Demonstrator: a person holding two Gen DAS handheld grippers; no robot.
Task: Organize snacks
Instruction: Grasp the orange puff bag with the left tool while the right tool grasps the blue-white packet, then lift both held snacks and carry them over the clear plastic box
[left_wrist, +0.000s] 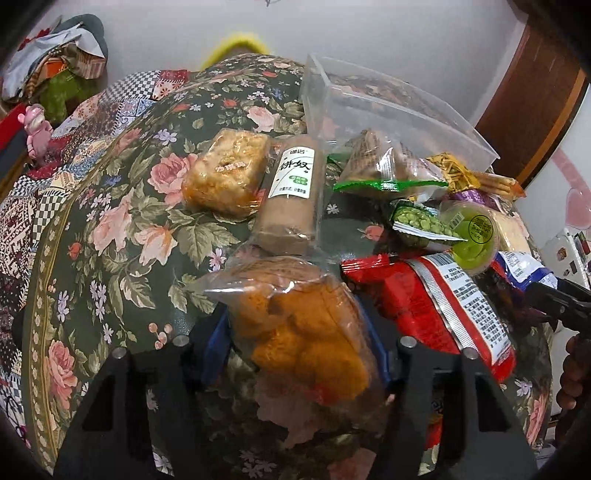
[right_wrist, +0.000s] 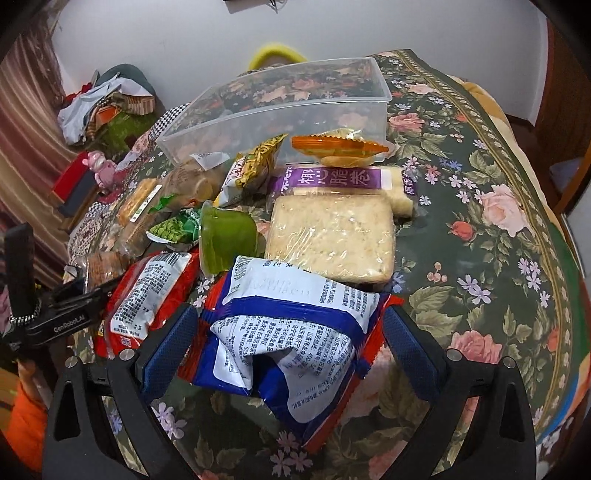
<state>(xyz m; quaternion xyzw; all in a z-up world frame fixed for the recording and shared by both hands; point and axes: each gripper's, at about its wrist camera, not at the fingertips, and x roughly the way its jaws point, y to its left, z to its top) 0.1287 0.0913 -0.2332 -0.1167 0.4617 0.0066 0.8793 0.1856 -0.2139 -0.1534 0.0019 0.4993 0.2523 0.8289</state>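
The floral-patterned dark green cloth surface (right_wrist: 480, 229) carries everything. At twelve o'clock in the right wrist view stands the clear rectangular plastic container (right_wrist: 280, 107), which appears to hold nothing yet, so the sorting seems to be at its start. Before it lies a heap of snacks: a square pale rice cake in clear wrap (right_wrist: 332, 236), a red foil packet with a white label (right_wrist: 147, 302) at nine o'clock, and a small green jelly cup (right_wrist: 225, 236) near the centre.

The right claw (right_wrist: 291, 339) stands wide, its blue pads either side of a blue-and-white crinkled snack bag (right_wrist: 295, 332); whether they touch it cannot be told. The left claw (left_wrist: 299, 332) is closed on an orange fried snack in a clear bag (left_wrist: 306, 332).

The step in hand looks like picking up. Next, each packet likely needs lifting clear of the heap and carrying toward the container.
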